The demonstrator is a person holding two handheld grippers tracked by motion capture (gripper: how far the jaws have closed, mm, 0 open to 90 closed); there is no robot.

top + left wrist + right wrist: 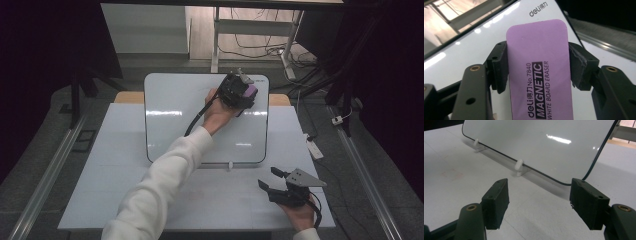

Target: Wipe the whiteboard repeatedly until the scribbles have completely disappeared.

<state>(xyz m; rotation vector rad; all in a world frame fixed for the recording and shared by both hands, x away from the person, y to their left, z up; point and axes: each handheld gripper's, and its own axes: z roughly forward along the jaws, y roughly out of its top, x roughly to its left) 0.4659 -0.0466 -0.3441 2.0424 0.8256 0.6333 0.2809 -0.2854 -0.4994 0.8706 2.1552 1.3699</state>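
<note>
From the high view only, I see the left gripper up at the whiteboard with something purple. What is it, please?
Observer: A purple eraser; the left gripper is shut on its two long sides. Its label reads "magnetic white board eraser".
Operator: Which brand is the whiteboard?
Observer: The whiteboard has "deli" printed near its corner.
Operator: Is the right gripper holding anything?
Observer: No. The right gripper is open, with bare table between its pads.
Operator: How does the board stand?
Observer: Its lower edge sits in small white clips.
</note>
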